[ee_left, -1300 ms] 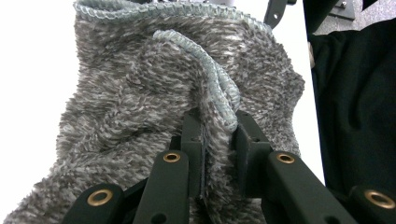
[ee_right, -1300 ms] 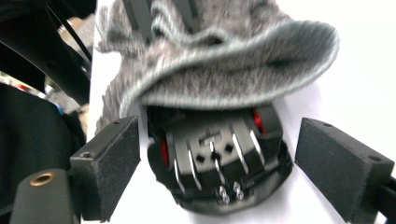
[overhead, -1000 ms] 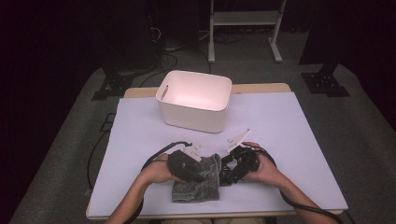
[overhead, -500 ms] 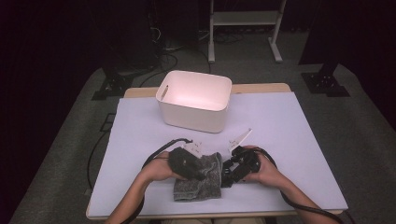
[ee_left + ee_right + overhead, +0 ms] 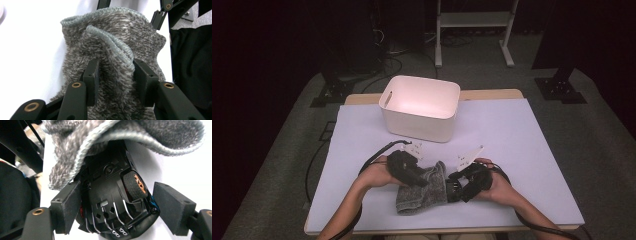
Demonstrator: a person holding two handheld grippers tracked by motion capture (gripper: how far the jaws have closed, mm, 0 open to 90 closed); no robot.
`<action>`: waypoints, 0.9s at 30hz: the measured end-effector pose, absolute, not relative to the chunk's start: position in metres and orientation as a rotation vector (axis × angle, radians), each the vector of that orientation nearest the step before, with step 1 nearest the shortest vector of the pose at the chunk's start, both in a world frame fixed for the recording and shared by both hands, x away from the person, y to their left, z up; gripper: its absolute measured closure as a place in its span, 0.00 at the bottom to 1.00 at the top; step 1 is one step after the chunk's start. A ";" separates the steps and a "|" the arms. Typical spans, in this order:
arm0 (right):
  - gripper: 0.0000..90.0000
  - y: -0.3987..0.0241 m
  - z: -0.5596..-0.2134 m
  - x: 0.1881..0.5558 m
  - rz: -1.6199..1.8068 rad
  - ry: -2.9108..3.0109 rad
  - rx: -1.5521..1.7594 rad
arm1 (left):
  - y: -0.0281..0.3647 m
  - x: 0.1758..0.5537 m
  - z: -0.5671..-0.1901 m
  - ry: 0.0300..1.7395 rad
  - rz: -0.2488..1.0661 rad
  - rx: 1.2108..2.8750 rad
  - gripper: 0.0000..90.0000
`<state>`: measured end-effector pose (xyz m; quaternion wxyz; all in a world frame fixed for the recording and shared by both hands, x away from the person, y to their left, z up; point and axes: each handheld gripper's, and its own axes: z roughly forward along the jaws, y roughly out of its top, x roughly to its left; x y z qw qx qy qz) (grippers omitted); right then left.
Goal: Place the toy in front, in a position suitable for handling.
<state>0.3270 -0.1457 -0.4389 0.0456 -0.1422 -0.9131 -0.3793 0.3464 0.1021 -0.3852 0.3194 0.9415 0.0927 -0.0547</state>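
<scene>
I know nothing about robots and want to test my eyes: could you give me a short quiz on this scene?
1. True or false: the grey knitted cloth lies inside the white bin.
2. What sits between the right gripper's jaws? A) a toy car B) a spoon C) a cup
3. Which gripper has a fold of the cloth between its jaws?
Key:
1. False. It lies on the table, in front of the bin.
2. A. It is the toy car, and those jaws have just been closing on it.
3. The left gripper, whose jaws have just been opening.
</scene>
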 end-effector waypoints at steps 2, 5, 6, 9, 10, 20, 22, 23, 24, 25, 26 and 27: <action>0.26 -0.145 -0.438 0.324 -1.171 -2.822 -0.410 | 0.100 0.347 -0.383 0.232 -0.146 2.485 0.64; 0.26 -0.145 -0.436 0.317 -1.187 -2.875 -0.364 | 0.096 0.349 -0.385 0.243 -0.184 2.508 0.56; 0.26 -0.145 -0.436 0.316 -1.197 -2.890 -0.352 | 0.095 0.350 -0.386 0.247 -0.191 2.512 0.55; 0.26 -0.145 -0.435 0.312 -1.218 -2.909 -0.345 | 0.091 0.350 -0.392 0.251 -0.221 2.520 0.54; 0.26 -0.145 -0.435 0.311 -1.224 -2.921 -0.333 | 0.089 0.349 -0.393 0.235 -0.227 2.523 0.55; 0.25 -0.144 -0.434 0.309 -1.212 -2.928 -0.332 | 0.086 0.336 -0.390 0.178 -0.142 2.556 0.65; 0.26 -0.144 -0.434 0.311 -1.212 -2.918 -0.325 | 0.087 0.334 -0.390 0.176 -0.125 2.550 0.65; 0.26 -0.144 -0.434 0.311 -1.215 -2.906 -0.326 | 0.088 0.331 -0.390 0.174 -0.113 2.544 0.65; 0.26 -0.144 -0.433 0.313 -1.216 -2.897 -0.326 | 0.088 0.329 -0.390 0.167 -0.098 2.543 0.65; 0.27 -0.144 -0.433 0.314 -1.220 -2.885 -0.324 | 0.088 0.327 -0.389 0.159 -0.092 2.545 0.65; 0.28 -0.144 -0.432 0.315 -1.222 -2.869 -0.336 | 0.089 0.325 -0.388 0.154 -0.088 2.540 0.65; 0.28 -0.143 -0.431 0.317 -1.220 -2.859 -0.338 | 0.089 0.324 -0.388 0.152 -0.083 2.541 0.65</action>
